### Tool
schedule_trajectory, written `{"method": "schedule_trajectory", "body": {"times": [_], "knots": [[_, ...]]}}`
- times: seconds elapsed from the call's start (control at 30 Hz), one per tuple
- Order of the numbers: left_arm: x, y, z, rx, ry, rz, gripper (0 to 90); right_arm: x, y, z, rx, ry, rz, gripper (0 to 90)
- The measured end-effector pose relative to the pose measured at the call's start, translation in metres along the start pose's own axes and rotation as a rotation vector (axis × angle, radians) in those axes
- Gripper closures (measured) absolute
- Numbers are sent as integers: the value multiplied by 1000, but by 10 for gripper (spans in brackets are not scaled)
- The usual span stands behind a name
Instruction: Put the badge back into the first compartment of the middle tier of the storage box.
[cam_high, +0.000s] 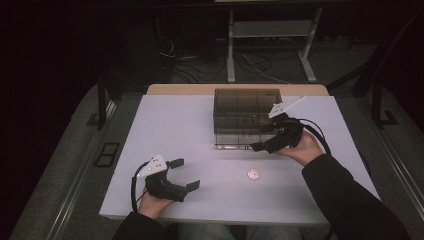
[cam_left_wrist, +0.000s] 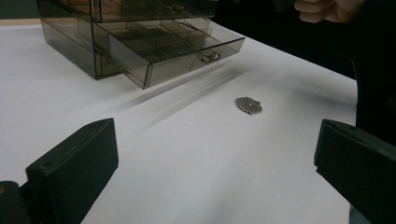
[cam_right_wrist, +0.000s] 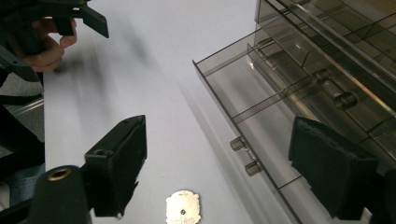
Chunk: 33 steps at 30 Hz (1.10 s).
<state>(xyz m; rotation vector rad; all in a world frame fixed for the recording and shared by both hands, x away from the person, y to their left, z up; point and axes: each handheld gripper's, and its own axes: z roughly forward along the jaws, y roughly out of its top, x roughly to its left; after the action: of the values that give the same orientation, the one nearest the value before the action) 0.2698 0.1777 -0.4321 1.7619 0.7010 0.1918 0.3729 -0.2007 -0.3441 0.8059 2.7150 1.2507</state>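
- The left claw (cam_high: 185, 174) is spread wide and holds nothing, low over the white bench (cam_high: 170, 130).
- The right claw (cam_high: 261, 146) is also spread, just beside the pulled-out bottom drawer (cam_right_wrist: 261, 121) of the smoky plastic drawer box (cam_high: 245, 107).
- A small flat metal disc (cam_high: 254, 174) lies on the bench, between both claws.

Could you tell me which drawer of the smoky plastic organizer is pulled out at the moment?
The bottom drawer of the organizer juts forward over the table; those above it sit flush.
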Motion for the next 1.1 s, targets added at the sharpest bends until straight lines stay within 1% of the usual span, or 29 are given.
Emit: {"method": "schedule_trajectory", "body": {"times": [0.07,0.13,0.23,0.3,0.33,0.37,0.4,0.6,0.7,0.9,1.1], "knots": [[0,0,0,0,1,0,0,4,-1,-1,4,-11,6,123],[0,0,0,0,2,0,0,7,-2,-1,8,-5,16,120],[0,0,0,0,2,0,0,13,-5,-1,21,-8,20,102],[0,0,0,0,2,-1,0,15,-8,-1,16,12,26,101],[0,0,0,0,2,-1,0,17,-9,-2,14,14,26,101],[0,0,0,-1,2,-1,0,18,-10,-2,11,13,26,22],[0,0,0,-1,2,-1,0,19,-10,-1,17,-1,32,1],[0,0,0,-1,3,-1,0,27,-15,-2,24,21,33,2],[0,0,0,-2,4,0,0,29,-19,1,38,24,33,2],[-1,0,0,-1,3,0,0,33,-30,6,59,30,41,2],[0,0,0,-1,3,0,0,34,-36,10,64,33,39,3]]}}
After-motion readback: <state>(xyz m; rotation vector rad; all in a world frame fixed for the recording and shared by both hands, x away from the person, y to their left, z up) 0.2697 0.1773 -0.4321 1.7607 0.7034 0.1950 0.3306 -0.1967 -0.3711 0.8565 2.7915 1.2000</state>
